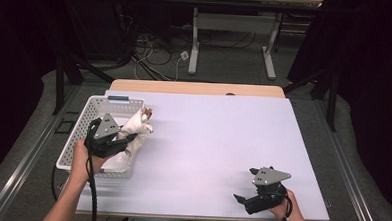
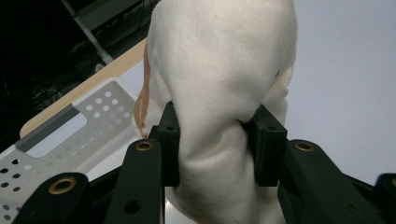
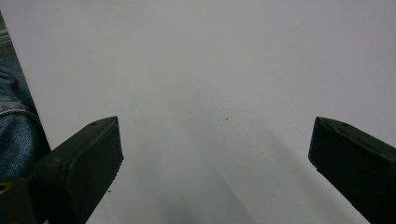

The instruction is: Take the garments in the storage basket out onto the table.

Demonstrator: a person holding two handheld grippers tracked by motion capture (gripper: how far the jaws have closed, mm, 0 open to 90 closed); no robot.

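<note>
The left gripper (image 2: 215,140) pinches a soft, cream-white plush toy (image 1: 133,133) over the white perforated plastic basket (image 1: 91,113), at nine o'clock on the table. It looks light and squashy (grip the bulk, not the trim). The right gripper (image 1: 246,185) rests with jaws apart at five o'clock.

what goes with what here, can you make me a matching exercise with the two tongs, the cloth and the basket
Things:
1. left tongs
2. right tongs
3. white cloth
4. white basket

States or places:
A. open over the bare white table top
B. perforated, at the table's left edge
C. pinched between two black jaws, partly over the basket
D. shut on soft fabric

Pairs: 1-D, 2-A, 3-C, 4-B
</note>
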